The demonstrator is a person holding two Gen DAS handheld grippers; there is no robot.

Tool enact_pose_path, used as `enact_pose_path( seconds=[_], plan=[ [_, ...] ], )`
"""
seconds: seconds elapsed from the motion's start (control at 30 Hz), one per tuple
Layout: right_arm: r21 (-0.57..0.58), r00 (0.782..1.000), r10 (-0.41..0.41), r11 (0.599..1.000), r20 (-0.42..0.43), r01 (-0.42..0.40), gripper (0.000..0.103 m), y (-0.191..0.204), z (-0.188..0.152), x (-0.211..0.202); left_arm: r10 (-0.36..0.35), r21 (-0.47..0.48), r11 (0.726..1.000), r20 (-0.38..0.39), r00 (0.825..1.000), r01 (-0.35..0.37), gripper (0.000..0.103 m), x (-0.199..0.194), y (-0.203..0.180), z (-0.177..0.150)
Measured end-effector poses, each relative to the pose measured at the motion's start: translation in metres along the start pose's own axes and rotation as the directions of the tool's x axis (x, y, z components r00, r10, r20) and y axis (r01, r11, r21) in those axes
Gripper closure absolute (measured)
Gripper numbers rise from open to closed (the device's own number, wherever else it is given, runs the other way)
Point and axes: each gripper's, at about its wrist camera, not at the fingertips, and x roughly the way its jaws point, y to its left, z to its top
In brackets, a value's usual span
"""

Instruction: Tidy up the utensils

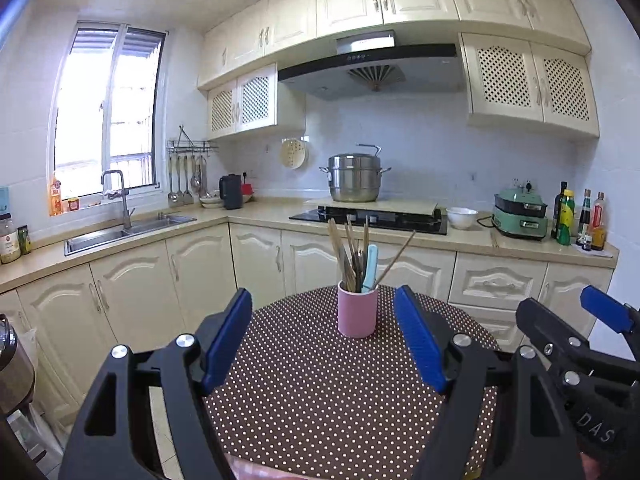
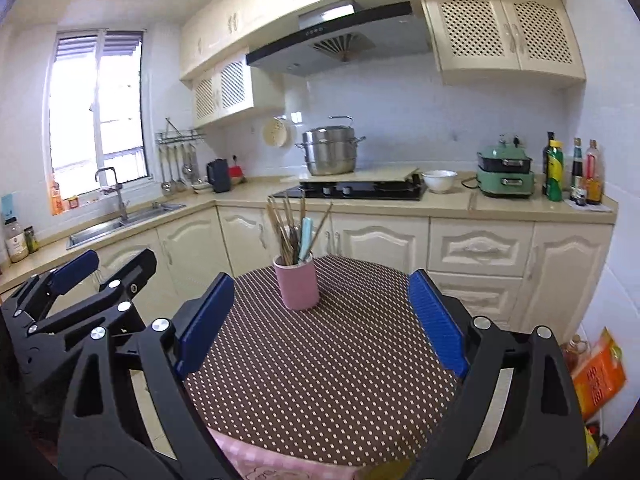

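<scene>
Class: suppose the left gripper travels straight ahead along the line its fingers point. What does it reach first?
Most likely the pink cup of utensils, standing on the dotted table almost centred ahead of the open left gripper. Nothing shows between them; height is uncertain.

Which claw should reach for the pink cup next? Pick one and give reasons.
Left, narrowly. The pink cup sits centred between the open left claw in its own view, while it lies left of centre for the open right claw.

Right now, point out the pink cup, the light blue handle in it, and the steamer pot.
pink cup [image 1: 357, 312], left wrist view, front wall.
light blue handle [image 1: 370, 265], left wrist view, mid-handle above the rim.
steamer pot [image 2: 330, 152], right wrist view, side of the body.
</scene>
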Motion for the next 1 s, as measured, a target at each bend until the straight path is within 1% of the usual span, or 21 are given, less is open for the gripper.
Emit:
enact_pose_path(
  seconds=[0.07, 0.17, 0.23, 0.33, 0.47, 0.57, 0.77, 1.0],
  plan=[
    [0.003, 1.0, -0.017, 1.0, -0.02, 0.017, 0.015, -0.001, -0.004, -0.001, -0.018, -0.007, 1.0, -0.025, 1.0, 0.018, 0.03, 0.003, 0.001, -0.004],
    [0.0, 0.999, -0.034, 0.999, -0.035, 0.034, 0.015, -0.001, -0.009, -0.004, -0.074, -0.032, 0.997, -0.06, 0.996, 0.072, 0.03, 0.006, 0.005, -0.01],
    [0.012, 0.999, -0.032, 0.999, -0.043, 0.032, 0.015, -0.002, -0.011, -0.005, -0.095, -0.043, 0.995, -0.069, 0.993, 0.092, 0.03, 0.007, 0.007, -0.014],
    [0.019, 0.998, -0.035, 0.999, -0.059, 0.036, 0.015, -0.003, -0.015, -0.005, -0.097, -0.038, 0.995, -0.09, 0.991, 0.094, 0.03, 0.008, 0.008, -0.019],
    [0.046, 0.995, -0.021, 0.999, -0.094, 0.026, 0.015, -0.006, -0.021, -0.002, -0.133, -0.059, 0.99, -0.139, 0.981, 0.126, 0.03, 0.014, 0.01, -0.027],
    [0.066, 0.993, -0.008, 0.998, -0.116, 0.016, 0.015, -0.008, -0.024, -0.001, -0.13, -0.052, 0.991, -0.144, 0.981, 0.123, 0.03, 0.013, 0.009, -0.029],
    [0.061, 0.996, -0.011, 0.998, -0.092, 0.017, 0.015, -0.007, -0.024, -0.006, -0.127, -0.055, 0.991, -0.126, 0.984, 0.121, 0.03, 0.009, 0.009, -0.029],
    [0.065, 0.995, -0.01, 0.998, -0.099, 0.016, 0.015, -0.008, -0.025, -0.005, -0.129, -0.059, 0.991, -0.134, 0.983, 0.122, 0.03, 0.01, 0.01, -0.031]
  ],
)
